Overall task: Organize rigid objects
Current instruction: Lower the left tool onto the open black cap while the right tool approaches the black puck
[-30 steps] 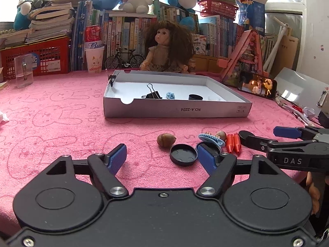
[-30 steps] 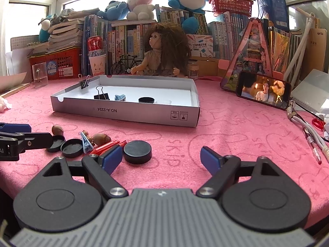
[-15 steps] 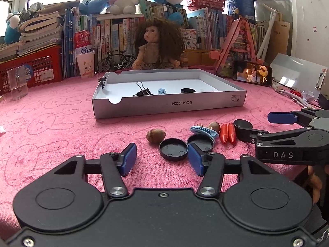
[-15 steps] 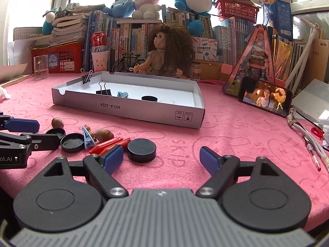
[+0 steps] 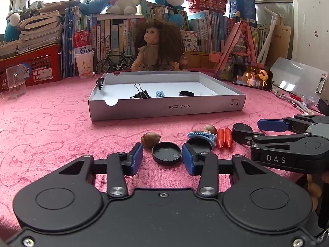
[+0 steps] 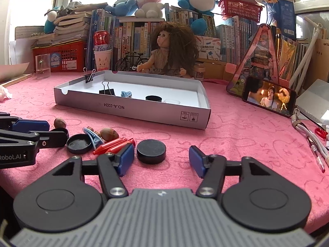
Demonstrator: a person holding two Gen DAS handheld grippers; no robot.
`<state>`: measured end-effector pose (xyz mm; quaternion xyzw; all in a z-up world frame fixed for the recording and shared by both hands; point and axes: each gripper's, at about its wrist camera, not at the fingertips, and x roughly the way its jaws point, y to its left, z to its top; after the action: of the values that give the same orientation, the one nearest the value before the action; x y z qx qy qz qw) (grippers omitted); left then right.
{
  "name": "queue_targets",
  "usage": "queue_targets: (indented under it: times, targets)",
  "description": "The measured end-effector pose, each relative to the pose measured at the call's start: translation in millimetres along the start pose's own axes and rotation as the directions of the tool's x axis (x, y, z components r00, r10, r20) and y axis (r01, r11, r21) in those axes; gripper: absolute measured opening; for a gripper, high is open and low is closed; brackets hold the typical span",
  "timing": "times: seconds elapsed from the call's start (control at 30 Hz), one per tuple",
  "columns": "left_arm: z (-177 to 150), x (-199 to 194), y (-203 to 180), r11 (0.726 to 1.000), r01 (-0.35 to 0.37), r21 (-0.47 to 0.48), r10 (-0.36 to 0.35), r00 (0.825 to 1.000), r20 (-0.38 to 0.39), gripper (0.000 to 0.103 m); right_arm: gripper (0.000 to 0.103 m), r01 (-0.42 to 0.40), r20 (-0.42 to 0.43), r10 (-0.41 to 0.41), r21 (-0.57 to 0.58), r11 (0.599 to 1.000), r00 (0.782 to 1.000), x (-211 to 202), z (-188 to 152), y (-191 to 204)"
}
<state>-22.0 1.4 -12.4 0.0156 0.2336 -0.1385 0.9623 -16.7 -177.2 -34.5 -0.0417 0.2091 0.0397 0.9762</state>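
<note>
A grey cardboard tray (image 5: 164,108) (image 6: 144,113) sits mid-table holding a binder clip (image 5: 140,93), a small blue piece (image 5: 160,93) and a black cap (image 5: 186,93). In front lie loose items: a black lid (image 5: 167,152), a second black lid (image 5: 200,144), a nut (image 5: 150,139), a blue hair clip (image 5: 202,135), two red pegs (image 5: 224,138). My left gripper (image 5: 162,159) is open, its jaws standing either side of the near black lid. My right gripper (image 6: 161,160) is open just behind a black puck (image 6: 151,151).
A pink cloth (image 5: 51,127) covers the table. A doll (image 5: 158,45), books, a red basket (image 5: 33,65), a cup (image 5: 84,64) and a glass (image 5: 15,81) stand at the back. A phone (image 6: 269,96), cables and a pen (image 6: 316,154) lie at the right.
My left gripper has moved forward and narrowed around the near black lid. My right gripper has edged forward toward the black puck.
</note>
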Motion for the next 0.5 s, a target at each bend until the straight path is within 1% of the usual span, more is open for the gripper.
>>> queue_targets:
  times: [0.17, 0.33, 0.4, 0.5]
  targets:
    - [-0.2, 0.6, -0.7, 1.000, -0.004, 0.005, 0.004, 1.000, -0.001, 0.040, 0.064, -0.019, -0.007, 0.019, 0.010, 1.000, 1.000, 1.7, 1.1, 0.2]
    - [-1.5, 1.9, -5.5, 0.999, -0.019, 0.032, 0.019, 1.000, 0.002, 0.039, 0.060, -0.026, -0.007, 0.026, 0.024, 0.999, 1.000, 1.4, 0.3, 1.3]
    - [-0.9, 2.1, -6.5, 0.999, -0.017, 0.033, 0.017, 1.000, -0.001, 0.038, 0.058, -0.027, -0.007, 0.027, 0.025, 0.999, 1.000, 1.4, 0.3, 1.7]
    - [0.1, 2.0, -5.6, 1.000, -0.009, 0.022, 0.009, 1.000, -0.005, 0.032, 0.057, -0.030, -0.007, 0.030, 0.030, 0.999, 1.000, 0.7, -0.3, 2.7]
